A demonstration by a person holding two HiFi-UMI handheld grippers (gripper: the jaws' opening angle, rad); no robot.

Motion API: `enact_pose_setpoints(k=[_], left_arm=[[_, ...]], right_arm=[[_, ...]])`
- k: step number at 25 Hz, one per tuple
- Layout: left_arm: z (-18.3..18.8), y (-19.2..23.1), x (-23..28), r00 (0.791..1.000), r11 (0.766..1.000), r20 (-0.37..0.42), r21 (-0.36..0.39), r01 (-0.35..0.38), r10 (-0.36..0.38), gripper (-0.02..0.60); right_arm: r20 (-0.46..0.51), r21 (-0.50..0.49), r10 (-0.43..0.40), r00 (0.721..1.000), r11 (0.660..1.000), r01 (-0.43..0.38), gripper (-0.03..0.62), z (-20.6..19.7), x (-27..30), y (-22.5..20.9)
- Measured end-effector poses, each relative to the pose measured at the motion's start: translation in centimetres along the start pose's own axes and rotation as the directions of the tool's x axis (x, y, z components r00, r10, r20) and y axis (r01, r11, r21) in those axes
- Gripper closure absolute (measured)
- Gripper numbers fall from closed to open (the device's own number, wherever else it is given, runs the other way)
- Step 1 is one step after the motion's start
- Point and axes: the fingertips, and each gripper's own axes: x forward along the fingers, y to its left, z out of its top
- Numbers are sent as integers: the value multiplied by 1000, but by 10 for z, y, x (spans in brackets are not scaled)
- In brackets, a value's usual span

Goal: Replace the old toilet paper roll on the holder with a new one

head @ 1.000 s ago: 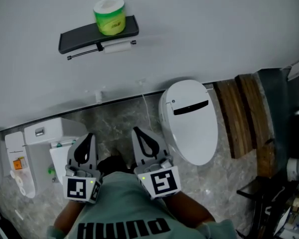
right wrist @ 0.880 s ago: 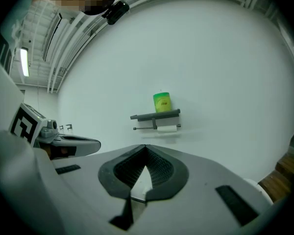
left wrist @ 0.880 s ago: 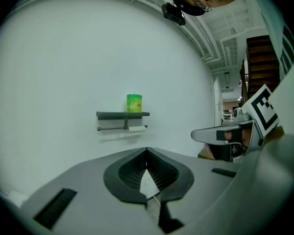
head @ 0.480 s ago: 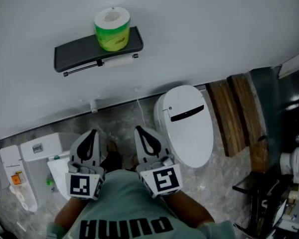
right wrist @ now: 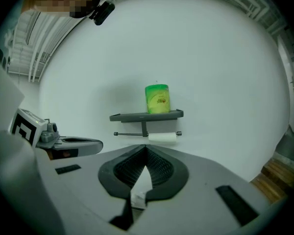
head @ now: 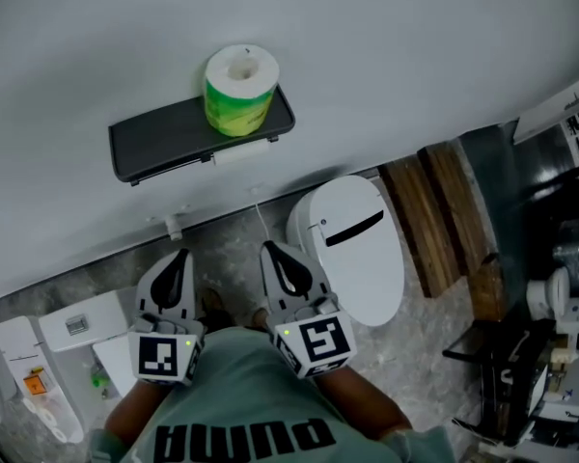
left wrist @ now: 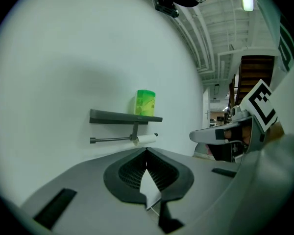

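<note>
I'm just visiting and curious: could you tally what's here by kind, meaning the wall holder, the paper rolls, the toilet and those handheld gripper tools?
Wall holder: 1
Toilet paper rolls: 2, the green-wrapped roll on top of it and the thin white roll on its bar
Toilet: 1
Grippers: 2, the left gripper and the right gripper, both shut and empty
Total: 6

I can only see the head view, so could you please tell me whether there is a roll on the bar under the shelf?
Observer: Yes, a thin white roll hangs at the right end of the bar, just beneath the shelf.
Operator: Thank you. Is the right gripper holding anything?
Observer: No, its jaws are shut together with nothing between them.
Operator: And the left gripper?
Observer: Its jaws are shut too, and empty.
</note>
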Motion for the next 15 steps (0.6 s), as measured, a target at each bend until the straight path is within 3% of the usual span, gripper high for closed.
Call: enact_pose_setpoints(k=[8,15], left_arm=[[0,28,10,1000,1000,9,9,9,-9,578],[4,36,27,999,998,2,22,-54,54,578]], right_arm=[[-16,38,-30,999,999,30,591,-1,26,-3],[-8,115,45,999,992,-43,591,1,50,-18]])
